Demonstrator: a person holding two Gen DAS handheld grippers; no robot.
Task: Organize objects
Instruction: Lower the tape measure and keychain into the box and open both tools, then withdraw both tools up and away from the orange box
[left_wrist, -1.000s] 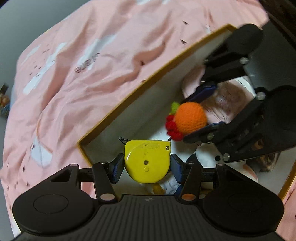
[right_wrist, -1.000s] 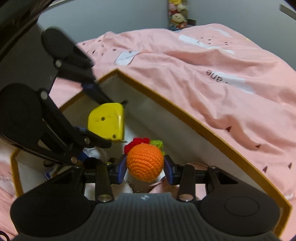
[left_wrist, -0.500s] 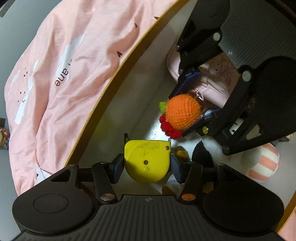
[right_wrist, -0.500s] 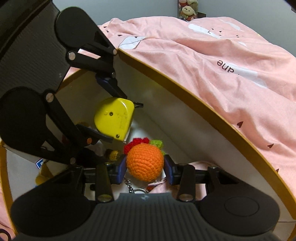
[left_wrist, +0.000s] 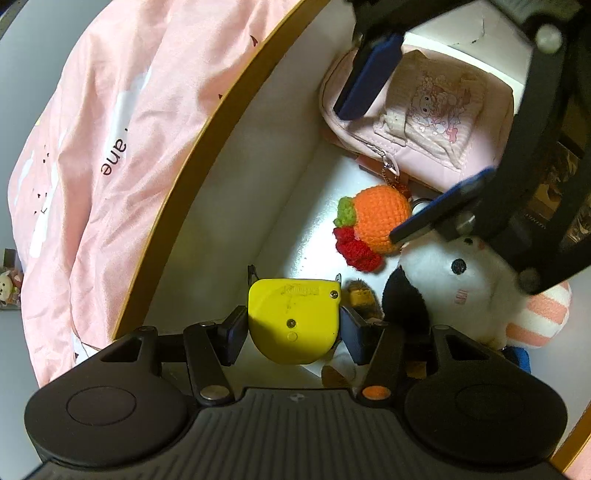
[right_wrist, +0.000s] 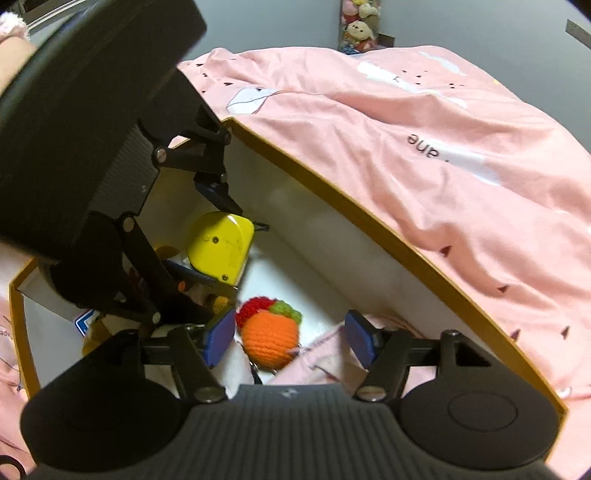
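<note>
Now the crocheted orange charm lies between the blue pads of the right claw, whose jaws are opening with clear gaps on both sides; it sits on the white floor of the box against the pink pouch, so the right claw need only lift away. A second ago those pads squeezed the charm; half a second ago they still did. The left claw, just beside it and deeper toward the near end of the box, is clamped on the yellow tape measure, flat faces outward, above the plush toy. Compared with earlier, both claws have sunk further inside the box, and the pink bedspread fills less of the view.
</note>
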